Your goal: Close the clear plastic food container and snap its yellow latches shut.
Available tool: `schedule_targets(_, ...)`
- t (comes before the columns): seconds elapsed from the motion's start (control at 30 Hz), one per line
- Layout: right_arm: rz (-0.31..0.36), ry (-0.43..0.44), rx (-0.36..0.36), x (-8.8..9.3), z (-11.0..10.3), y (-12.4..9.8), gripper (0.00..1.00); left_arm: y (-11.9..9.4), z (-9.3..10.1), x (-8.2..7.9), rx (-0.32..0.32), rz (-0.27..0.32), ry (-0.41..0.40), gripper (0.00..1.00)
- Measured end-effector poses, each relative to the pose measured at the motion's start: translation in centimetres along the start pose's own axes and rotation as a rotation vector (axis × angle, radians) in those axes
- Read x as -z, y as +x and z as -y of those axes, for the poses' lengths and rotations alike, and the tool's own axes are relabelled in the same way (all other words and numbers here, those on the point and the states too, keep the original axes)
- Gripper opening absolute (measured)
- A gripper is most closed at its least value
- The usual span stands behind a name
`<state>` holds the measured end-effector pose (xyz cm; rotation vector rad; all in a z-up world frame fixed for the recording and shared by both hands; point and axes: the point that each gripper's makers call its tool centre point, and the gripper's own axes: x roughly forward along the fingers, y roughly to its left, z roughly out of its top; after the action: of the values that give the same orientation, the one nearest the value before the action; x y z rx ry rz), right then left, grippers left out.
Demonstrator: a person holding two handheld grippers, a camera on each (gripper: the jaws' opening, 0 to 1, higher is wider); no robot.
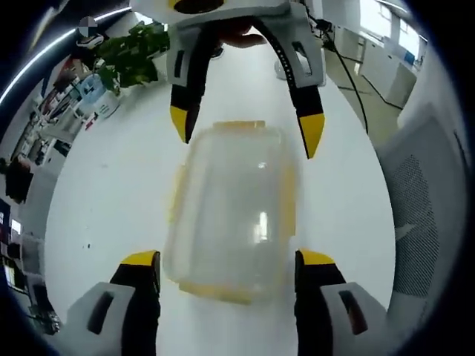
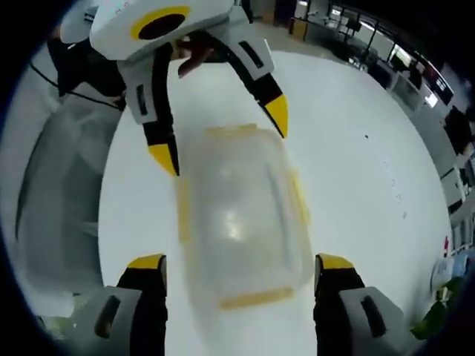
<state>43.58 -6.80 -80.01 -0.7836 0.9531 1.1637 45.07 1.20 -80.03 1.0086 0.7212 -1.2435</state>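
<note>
A clear plastic food container [image 1: 234, 215] with yellow latches lies on the white table [image 1: 111, 193], its lid on top; the picture is blurred, so I cannot tell whether the latches are down. My left gripper [image 1: 228, 259] is open, one jaw on either side of the container's near end. From the far side my right gripper [image 1: 247, 132] reaches in, open, with its yellow tips at the container's far corners. In the right gripper view the container [image 2: 241, 215] lies between the open right gripper [image 2: 241, 263] and the open left gripper [image 2: 221, 137] opposite.
A green plant [image 1: 133, 52] and shelves of goods stand beyond the table's far left. A grey mesh chair [image 1: 423, 200] is at the table's right edge, also seen as chair [image 2: 59, 185]. A black cable [image 1: 349, 67] runs across the far table.
</note>
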Motion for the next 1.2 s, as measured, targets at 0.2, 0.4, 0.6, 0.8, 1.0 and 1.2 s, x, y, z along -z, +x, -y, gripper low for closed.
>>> schedule_targets(0.2, -0.01, -0.034, 0.019, 0.1, 0.4, 0.5, 0.83, 0.5, -0.2, 0.0, 0.004, -0.006, 0.031, 0.78)
schedule_targets(0.4, -0.023, -0.059, 0.02, 0.2, 0.6, 1.0, 0.85, 1.2, -0.2, 0.4, 0.007, -0.024, 0.063, 0.79)
schedule_targets(0.6, -0.048, -0.087, 0.021, 0.7, 0.7, 1.6, 0.84, 1.8, -0.1, 0.6, 0.008, -0.041, 0.107, 0.82)
schedule_targets(0.8, -0.059, -0.112, 0.026, 1.0, 0.7, 2.1, 0.84, 2.4, 0.0, 0.7, 0.02, -0.049, 0.12, 0.84)
schedule_targets(1.0, -0.063, -0.125, 0.03, 1.1, 0.9, 2.3, 0.83, 2.7, 0.0, 0.8, 0.036, -0.046, 0.112, 0.86)
schedule_targets(1.2, -0.059, -0.124, 0.029, 1.0, 0.9, 2.3, 0.83, 2.8, 0.1, 0.9, 0.037, -0.057, 0.111, 0.85)
